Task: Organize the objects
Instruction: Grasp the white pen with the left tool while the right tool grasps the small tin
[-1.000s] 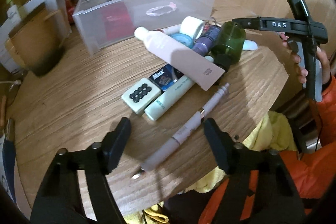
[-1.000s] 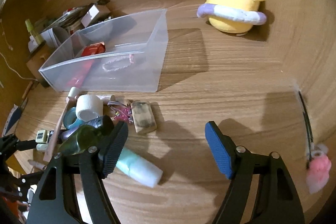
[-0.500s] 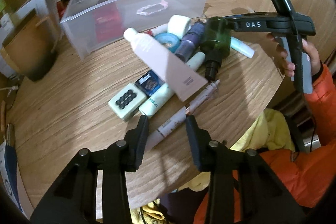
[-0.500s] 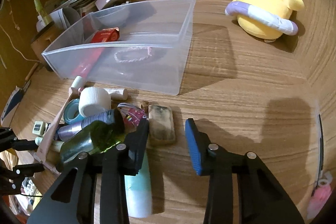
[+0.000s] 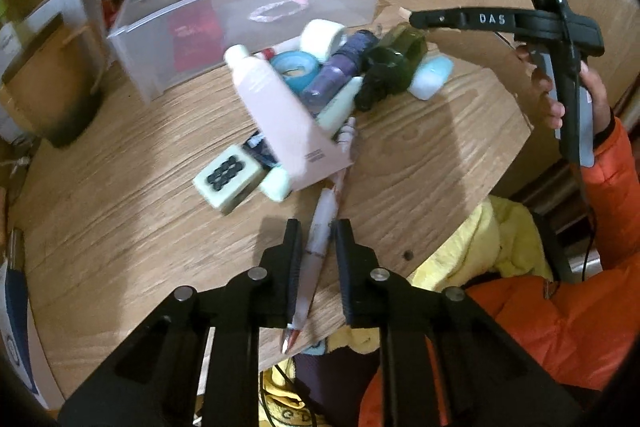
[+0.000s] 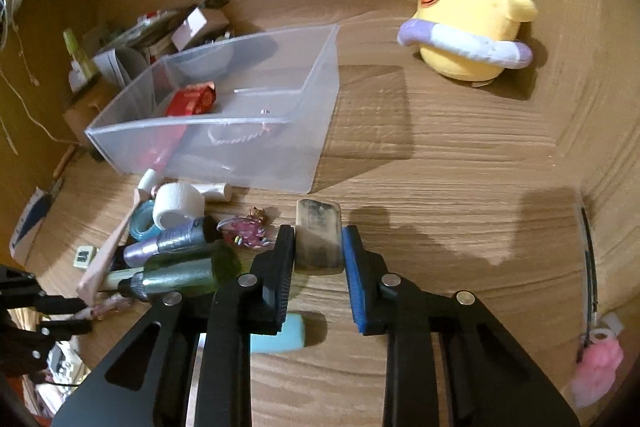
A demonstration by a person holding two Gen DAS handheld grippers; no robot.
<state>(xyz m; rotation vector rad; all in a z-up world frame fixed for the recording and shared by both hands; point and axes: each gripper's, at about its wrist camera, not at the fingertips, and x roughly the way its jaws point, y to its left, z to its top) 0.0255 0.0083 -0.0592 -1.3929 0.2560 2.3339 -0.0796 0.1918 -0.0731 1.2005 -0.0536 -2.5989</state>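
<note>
Both hands were mid-grab here. The left gripper (image 5: 315, 239) had its jaws closing in on a pale pink pen (image 5: 316, 255) that ran lengthwise between the fingers, tip poking back past them over the edge of the surface (image 5: 120, 227). A pen like that looked light, stiff and slick, so I'd guess it could pivot or slide unless pinched around mid-barrel, which was about where the fingers sat.

The right gripper (image 6: 320, 259) was closing on a small worn block (image 6: 319, 241), maybe an eraser, with both pads against its long sides. It looked firm and a bit grippy, probably an easy hold.

Room-wise: left of the right gripper was a tight pile, with a green bottle (image 6: 188, 275) just beside the finger. The clear bin (image 6: 320, 131) sat straight ahead, open-topped and mostly bare. Right of that gripper was open wood. For the left gripper, the edge was close on its right.
</note>
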